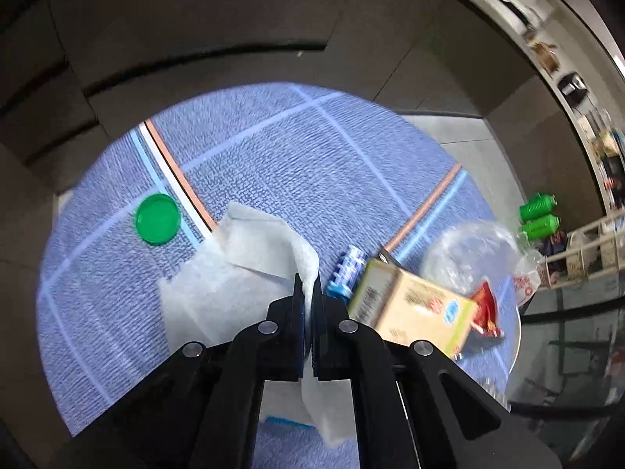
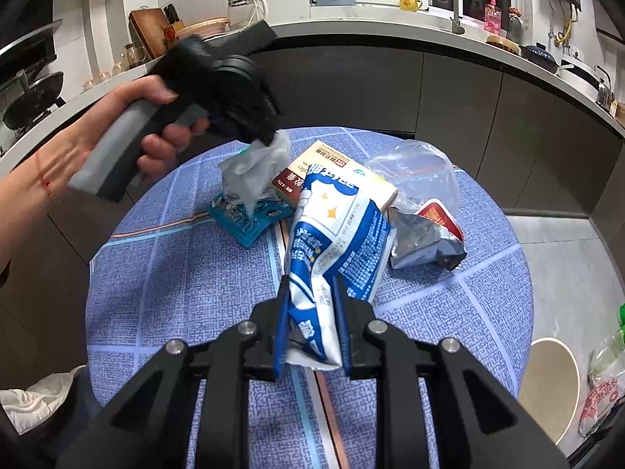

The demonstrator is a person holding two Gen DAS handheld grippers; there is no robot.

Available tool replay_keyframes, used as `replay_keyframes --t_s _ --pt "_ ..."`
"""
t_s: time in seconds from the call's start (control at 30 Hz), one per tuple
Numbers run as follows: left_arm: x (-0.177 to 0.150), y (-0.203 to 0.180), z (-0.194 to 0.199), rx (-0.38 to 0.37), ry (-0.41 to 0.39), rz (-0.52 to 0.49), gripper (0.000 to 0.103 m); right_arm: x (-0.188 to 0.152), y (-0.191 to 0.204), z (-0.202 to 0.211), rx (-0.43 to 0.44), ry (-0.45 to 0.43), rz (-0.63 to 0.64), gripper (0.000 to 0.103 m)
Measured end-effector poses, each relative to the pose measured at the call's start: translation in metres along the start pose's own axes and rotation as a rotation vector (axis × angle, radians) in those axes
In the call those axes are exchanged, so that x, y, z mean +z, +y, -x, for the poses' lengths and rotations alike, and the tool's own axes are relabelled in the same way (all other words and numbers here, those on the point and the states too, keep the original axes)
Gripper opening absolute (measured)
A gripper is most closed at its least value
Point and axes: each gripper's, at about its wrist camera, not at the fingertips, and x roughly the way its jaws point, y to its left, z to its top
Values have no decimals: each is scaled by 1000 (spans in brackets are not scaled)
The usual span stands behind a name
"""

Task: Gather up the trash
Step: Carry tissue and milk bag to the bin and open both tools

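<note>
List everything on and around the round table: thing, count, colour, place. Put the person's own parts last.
tablecloth: one, blue with pale and orange stripes, covers the round table
tissue: one, white, pinched in the left tongs
milk pouch: one, blue and white, clamped in the right tongs
carton: one, beige, lying mid-table
lid: one, green, flat on the cloth, apart from the pile
teal wrapper: one, teal, below the hanging tissue
clear bag: one, transparent, behind the carton
foil packet: one, silver and red, beside the carton
green bottles: two, green, off the table
left tongs: black, shut on the tissue
right tongs: black, shut on the milk pouch
hand: one, holds the left tongs' handle
</note>
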Motion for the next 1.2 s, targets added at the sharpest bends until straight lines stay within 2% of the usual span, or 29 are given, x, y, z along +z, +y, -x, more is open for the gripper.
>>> replay_keyframes --t_s 0.13,0.33,0.47,0.57,0.73,0.97,1.2 --pt "-22 -11 42 -34 -74 -50 2 -1 -4 10 21 -18 -32 22" --pt "-68 -47 98 -95 -163 -179 2 -2 -9 35 37 -66 -77 21" --pt "-91 -73 116 -157 -187 -232 2 -8 -23 61 33 -104 -121 21" --pt "-106 -99 127 -197 -209 -289 2 -15 -36 80 -1 -126 -147 21" --pt "-116 -139 130 -251 -221 -350 2 -29 -64 106 -72 -149 -197 21" --pt "-123 -199 122 -383 -192 -433 2 -67 -110 132 -187 -145 -281 21" --pt "-137 -276 82 -502 -148 -509 2 -119 -160 135 -295 -94 -399 21"
